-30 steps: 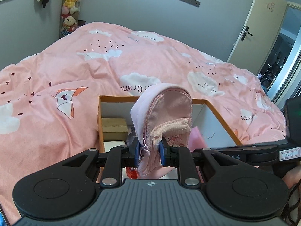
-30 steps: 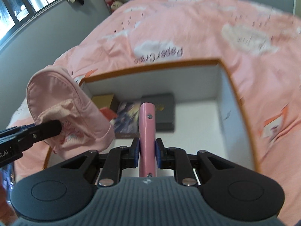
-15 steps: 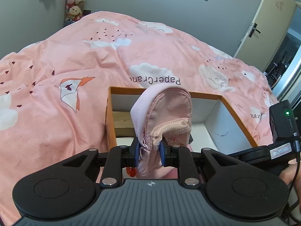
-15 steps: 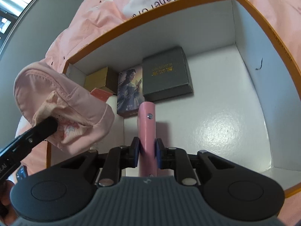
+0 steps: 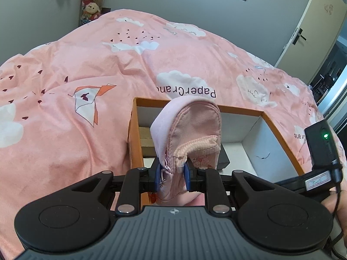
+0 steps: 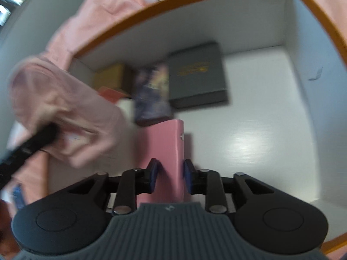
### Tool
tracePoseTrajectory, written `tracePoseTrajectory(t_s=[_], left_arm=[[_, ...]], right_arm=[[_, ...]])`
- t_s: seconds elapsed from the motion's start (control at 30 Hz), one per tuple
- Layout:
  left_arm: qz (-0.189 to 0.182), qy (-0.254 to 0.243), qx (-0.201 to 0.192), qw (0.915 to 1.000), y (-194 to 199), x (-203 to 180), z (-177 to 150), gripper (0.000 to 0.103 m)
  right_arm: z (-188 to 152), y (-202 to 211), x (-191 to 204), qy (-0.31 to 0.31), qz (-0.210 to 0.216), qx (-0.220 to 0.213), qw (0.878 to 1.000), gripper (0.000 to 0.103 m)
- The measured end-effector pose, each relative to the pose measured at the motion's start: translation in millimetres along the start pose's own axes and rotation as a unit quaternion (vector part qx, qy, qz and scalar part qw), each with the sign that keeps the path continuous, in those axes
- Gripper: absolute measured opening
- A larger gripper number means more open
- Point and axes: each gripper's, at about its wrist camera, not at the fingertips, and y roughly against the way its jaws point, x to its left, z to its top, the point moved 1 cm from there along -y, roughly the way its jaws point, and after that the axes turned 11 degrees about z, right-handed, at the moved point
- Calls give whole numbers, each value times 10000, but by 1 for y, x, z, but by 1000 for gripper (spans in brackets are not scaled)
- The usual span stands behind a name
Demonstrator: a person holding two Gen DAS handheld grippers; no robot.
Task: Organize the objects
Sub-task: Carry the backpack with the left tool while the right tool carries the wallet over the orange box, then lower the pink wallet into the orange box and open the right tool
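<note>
One orange box (image 6: 195, 6), one pouch (image 5: 190, 127), several small boxes (blurred).

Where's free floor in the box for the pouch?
Bare white floor of the box runs from the grey box and pink case to the right wall. The far-left corner is crowded: tan box, picture box, red item.

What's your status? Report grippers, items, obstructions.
Left gripper shut on pink pouch. Right gripper opening, pink case between jaws, inside box. Nothing blocking.
</note>
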Motion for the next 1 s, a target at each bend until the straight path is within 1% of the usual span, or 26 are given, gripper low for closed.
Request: tracePoseTrajectory(t_s=[0.07,0.2,0.23,0.27,0.3,0.33,0.37,0.4,0.43,0.47,0.53,0.6,0.67,0.73,0.8,0.83,0.87,0.97,1.0], left_arm=[[-36,-41,16,10000,-1,-1,-1,24],[-79,-95,74,9999,-2,-2,-3,24],[-70,-113,99,9999,-2,-2,-3,24],[-62,-127,121,9998,-2,-2,-3,24],[-64,-136,147,9998,-3,-2,-3,24],[-75,-140,178,9997,-3,-2,-3,24],[-88,-139,217,9996,-4,-2,-3,24],[-103,-133,263,9995,-5,-2,-3,24],[-118,-136,305,9994,-6,-2,-3,24],[-131,-153,346,9992,-6,-2,-2,24],[-144,-196,367,9990,-5,-2,-2,24],[-119,-242,328,9991,-3,-2,-1,24],[-95,-234,334,9991,-4,-1,-1,24],[-51,-197,358,9992,-6,-3,0,24],[4,-203,359,9991,-7,-4,-1,24],[27,-214,358,9991,-7,-3,-2,24],[47,-225,361,9991,-7,-3,-2,24],[66,-231,369,9990,-8,-3,-2,24],[65,-241,359,9990,-7,-3,-2,24]], right_arm=[[-2,-2,1,154,-71,108,9998,33],[-7,-5,10,572,-362,145,9976,32],[-8,-6,11,630,-359,163,9972,29],[-9,-7,14,731,-365,160,9965,20],[-11,-8,16,865,-356,160,9955,17],[-12,-9,18,969,-321,147,9947,17],[-12,-8,22,1080,-177,133,9939,12],[-12,-9,24,1179,107,179,9928,9],[-13,-12,26,1202,326,292,9918,9],[-13,-14,26,1181,295,336,9920,9],[-14,-12,30,1317,101,263,9909,10],[-15,-3,30,1480,-118,91,9889,14],[-12,4,24,1398,-307,-13,9897,14],[-6,5,15,1162,-782,-62,9901,14],[-5,1,11,1206,-1247,0,9848,13],[-6,-1,12,1292,-1363,40,9822,13],[-7,-4,15,1413,-1452,97,9792,11],[-12,-13,23,1722,-1662,309,9704,11],[-11,-18,25,1792,-1697,305,9686,11]])
